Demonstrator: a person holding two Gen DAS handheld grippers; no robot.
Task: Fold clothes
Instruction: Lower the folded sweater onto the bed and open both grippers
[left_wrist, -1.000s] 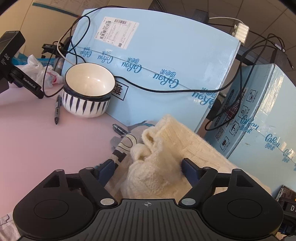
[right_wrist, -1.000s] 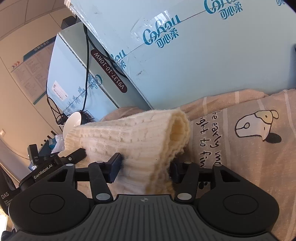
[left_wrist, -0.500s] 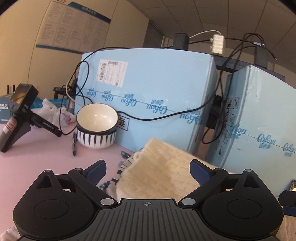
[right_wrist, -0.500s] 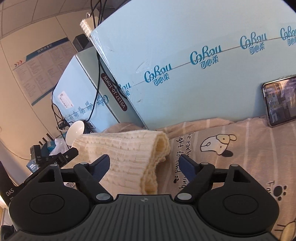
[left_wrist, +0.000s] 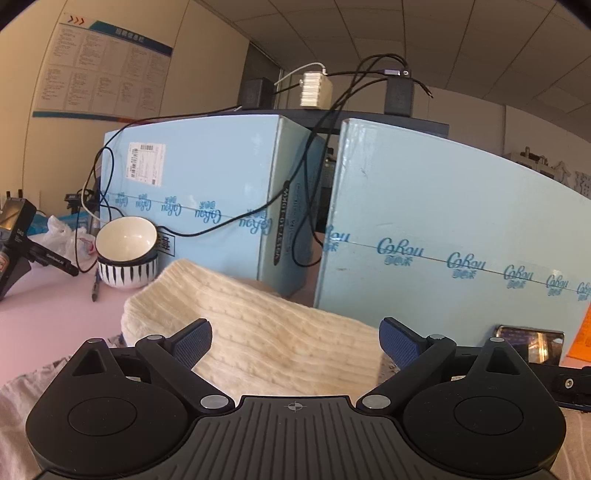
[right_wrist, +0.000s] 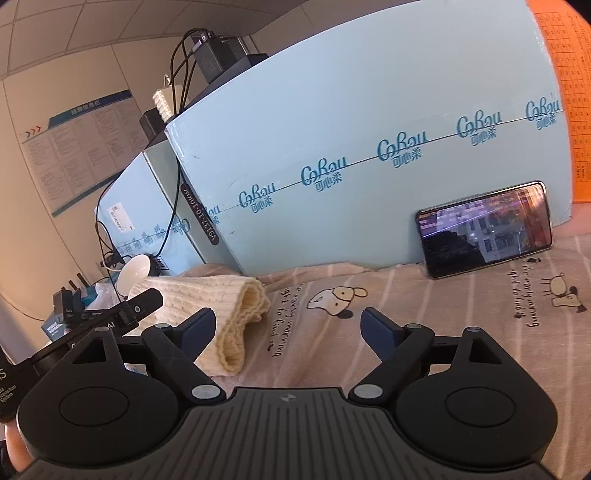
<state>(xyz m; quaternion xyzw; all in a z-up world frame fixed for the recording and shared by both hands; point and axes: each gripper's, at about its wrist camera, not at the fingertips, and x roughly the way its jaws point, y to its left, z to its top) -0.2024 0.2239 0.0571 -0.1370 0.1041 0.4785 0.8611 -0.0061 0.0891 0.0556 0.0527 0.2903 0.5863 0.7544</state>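
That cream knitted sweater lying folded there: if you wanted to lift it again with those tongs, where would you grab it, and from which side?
Probably at the open layered edge of the cream knitted sweater, coming in from the right across the printed cloth. There the stacked knit layers curl up into a thick lip, so the open right tongs could pinch all layers together.
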